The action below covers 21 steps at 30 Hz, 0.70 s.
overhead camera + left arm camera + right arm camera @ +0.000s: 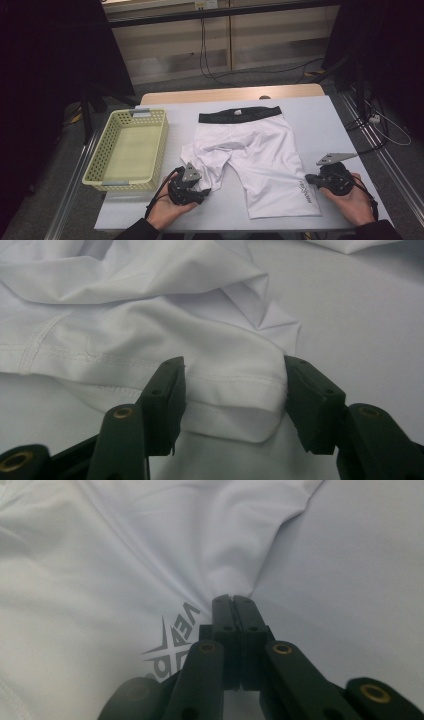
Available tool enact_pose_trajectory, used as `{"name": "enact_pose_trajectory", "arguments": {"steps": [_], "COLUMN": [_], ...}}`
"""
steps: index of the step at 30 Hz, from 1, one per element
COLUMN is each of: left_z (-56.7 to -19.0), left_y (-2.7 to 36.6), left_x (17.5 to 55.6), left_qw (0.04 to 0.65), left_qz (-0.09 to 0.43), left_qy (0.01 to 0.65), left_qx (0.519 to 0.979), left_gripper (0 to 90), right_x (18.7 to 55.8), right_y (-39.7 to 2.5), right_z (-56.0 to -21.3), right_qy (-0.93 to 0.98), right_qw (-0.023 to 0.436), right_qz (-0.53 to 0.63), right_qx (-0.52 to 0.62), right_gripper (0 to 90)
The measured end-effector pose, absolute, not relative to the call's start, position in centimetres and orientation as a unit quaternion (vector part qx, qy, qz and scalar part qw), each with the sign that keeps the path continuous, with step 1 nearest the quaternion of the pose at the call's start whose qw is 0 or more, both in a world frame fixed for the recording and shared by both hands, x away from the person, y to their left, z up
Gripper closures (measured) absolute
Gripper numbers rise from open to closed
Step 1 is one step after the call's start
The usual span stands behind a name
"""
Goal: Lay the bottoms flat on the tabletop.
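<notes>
White shorts [250, 155] with a black waistband [240, 115] lie flat on the table; the left leg is crumpled, the right leg spread with a grey logo [305, 192] near its hem. My left gripper [206, 192] is open at the crumpled leg's hem, and the folded hem [235, 405] lies between its jaws in the left gripper view [232, 405]. My right gripper [308, 178] is shut on the outer edge of the right leg; in the right gripper view [233, 602] the cloth [227, 575] is pinched into a ridge beside the logo [172, 640].
An empty yellow perforated basket [106, 150] stands at the table's left side. The white table surface [320, 125] is bare to the right of the shorts. Beyond the far edge are cables and dark stands on the floor.
</notes>
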<state>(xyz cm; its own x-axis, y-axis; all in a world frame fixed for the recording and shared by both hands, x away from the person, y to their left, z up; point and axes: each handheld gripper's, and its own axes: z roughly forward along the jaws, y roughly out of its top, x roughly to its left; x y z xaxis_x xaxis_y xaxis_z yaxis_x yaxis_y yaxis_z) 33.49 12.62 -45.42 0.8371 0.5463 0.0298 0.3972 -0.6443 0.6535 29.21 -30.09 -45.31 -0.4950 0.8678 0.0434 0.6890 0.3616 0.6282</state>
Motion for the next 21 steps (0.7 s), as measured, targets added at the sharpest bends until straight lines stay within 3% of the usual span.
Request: {"name": "enact_pose_trajectory", "arguments": {"steps": [4,8,16,21], "left_z": [-45.3,-45.2,-44.7,-44.7], "left_y": [12.4,12.5,11.8,10.9], "left_x": [33.3,33.5,31.1,29.2], "left_qw": [0.332,0.329,0.324,0.329], "left_qz": [0.105,0.102,0.067,0.038], "left_qy": [0.265,0.267,0.253,0.238], "left_qx": [0.899,0.9,0.909,0.913], "left_gripper": [66.4,87.0,89.4,89.4], "right_x": [29.4,29.7,30.3,30.7], "right_y": [-29.2,-28.2,-24.1,-21.2], "right_z": [-45.0,-44.7,-44.0,-43.9], "right_qy": [0.812,0.81,0.826,0.84], "right_qw": [0.158,0.168,0.169,0.166], "right_qz": [0.313,0.334,0.356,0.362], "right_qx": [0.466,0.452,0.403,0.369], "right_gripper": [63.8,55.0,52.8,56.5]}}
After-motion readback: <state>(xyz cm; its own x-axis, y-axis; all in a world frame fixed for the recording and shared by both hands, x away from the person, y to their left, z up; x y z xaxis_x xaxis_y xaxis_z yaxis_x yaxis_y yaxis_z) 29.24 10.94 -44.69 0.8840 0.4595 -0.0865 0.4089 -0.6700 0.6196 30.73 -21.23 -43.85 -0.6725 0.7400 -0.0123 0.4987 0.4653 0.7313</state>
